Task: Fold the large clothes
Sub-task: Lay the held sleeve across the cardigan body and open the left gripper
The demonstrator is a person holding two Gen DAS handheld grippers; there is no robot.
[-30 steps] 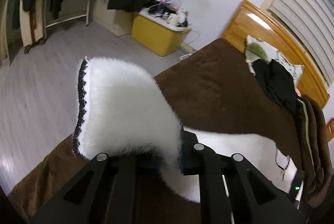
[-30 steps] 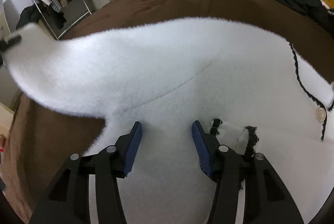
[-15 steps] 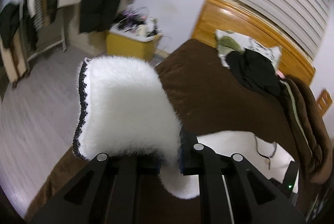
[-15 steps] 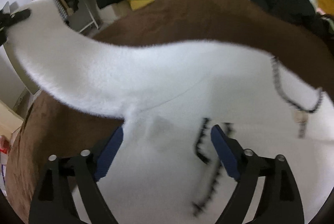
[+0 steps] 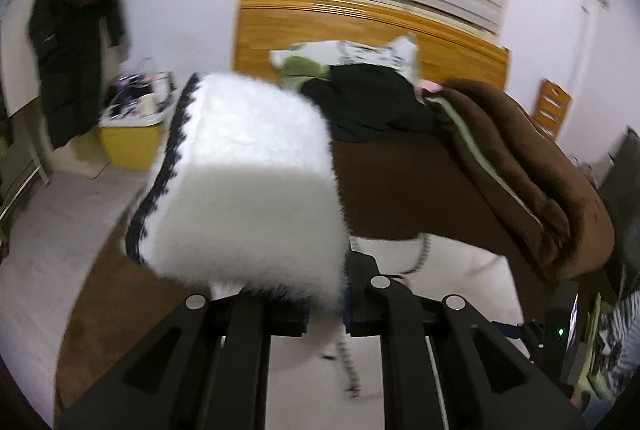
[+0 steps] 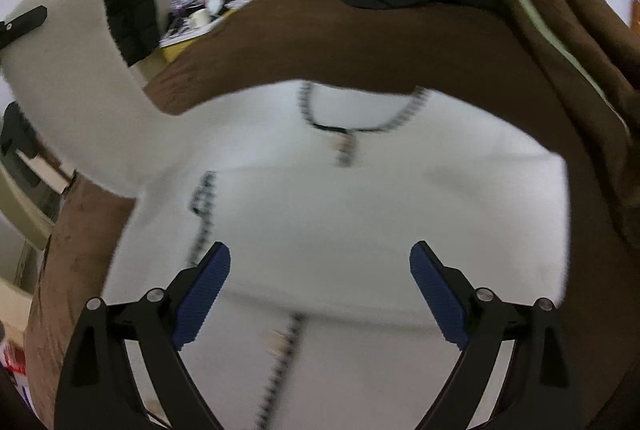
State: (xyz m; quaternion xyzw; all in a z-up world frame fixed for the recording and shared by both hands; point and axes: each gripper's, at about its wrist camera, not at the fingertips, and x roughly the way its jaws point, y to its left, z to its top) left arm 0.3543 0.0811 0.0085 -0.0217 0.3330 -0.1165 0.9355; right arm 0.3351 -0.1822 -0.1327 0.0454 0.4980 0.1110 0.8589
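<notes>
Sleeve-fold underway: left tongs (image 5: 325, 304) clamped on the white cardigan's sleeve (image 5: 244, 185), right tongs (image 6: 320, 292) just sprung apart, empty, above its body; lay sleeve across next.

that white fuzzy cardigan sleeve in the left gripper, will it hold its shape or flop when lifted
Likely floppy: the sleeve bends over the shut left hand-held gripper and sags back to the cardigan lying on the brown bedspread. Probably light for its bulk, since a pinch at one spot holds it up. The fuzzy pile may slip a little.
</notes>
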